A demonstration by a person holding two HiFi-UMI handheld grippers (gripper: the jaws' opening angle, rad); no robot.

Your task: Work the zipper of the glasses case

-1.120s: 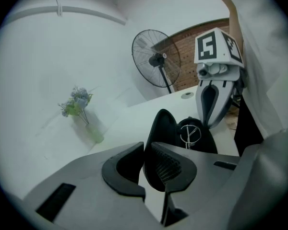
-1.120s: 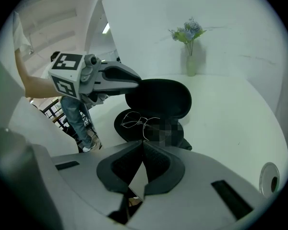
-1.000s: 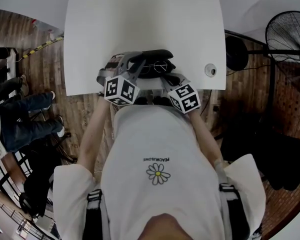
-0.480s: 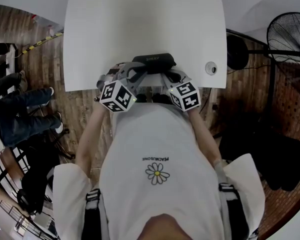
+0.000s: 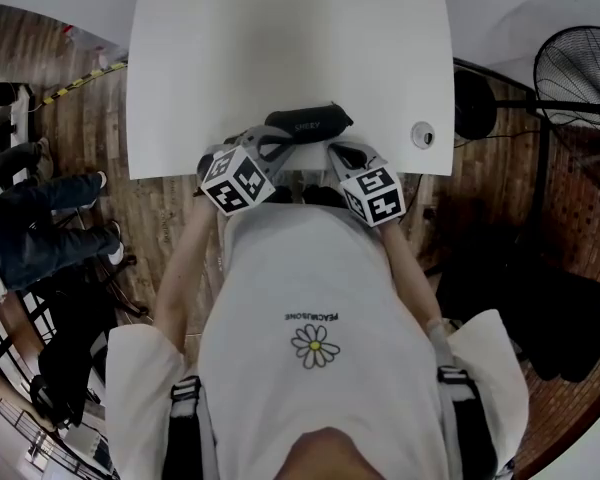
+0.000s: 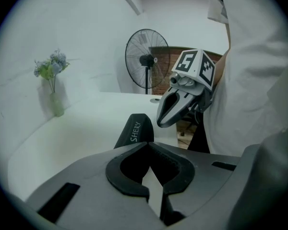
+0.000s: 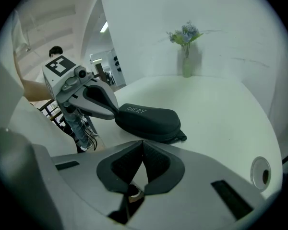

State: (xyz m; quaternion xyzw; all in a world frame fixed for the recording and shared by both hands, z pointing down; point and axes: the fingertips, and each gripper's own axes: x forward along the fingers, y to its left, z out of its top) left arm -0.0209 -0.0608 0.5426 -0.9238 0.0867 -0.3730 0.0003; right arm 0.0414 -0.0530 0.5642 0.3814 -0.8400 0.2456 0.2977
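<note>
The black glasses case (image 5: 305, 121) lies with its lid down near the front edge of the white table (image 5: 280, 38). In the right gripper view the case (image 7: 149, 121) shows a small tab at its right end. My left gripper (image 5: 280, 140) rests its tips against the case's left end. Its jaws are closing, the tips meet, and nothing shows between them (image 6: 147, 146). My right gripper (image 5: 332, 151) sits just right of the case, apart from it. It is shut with nothing in it (image 7: 142, 143). The case (image 6: 136, 131) lies end-on just beyond my left jaws.
A round grommet (image 5: 421, 137) is set in the table's front right corner. A vase of flowers (image 7: 186, 56) stands at the far side. A standing fan (image 5: 580, 68) is on the floor to the right, and a person's legs (image 5: 40, 218) to the left.
One second ago the case stood open with glasses showing inside; now its lid is down. My left gripper has swung to the case's left end.
</note>
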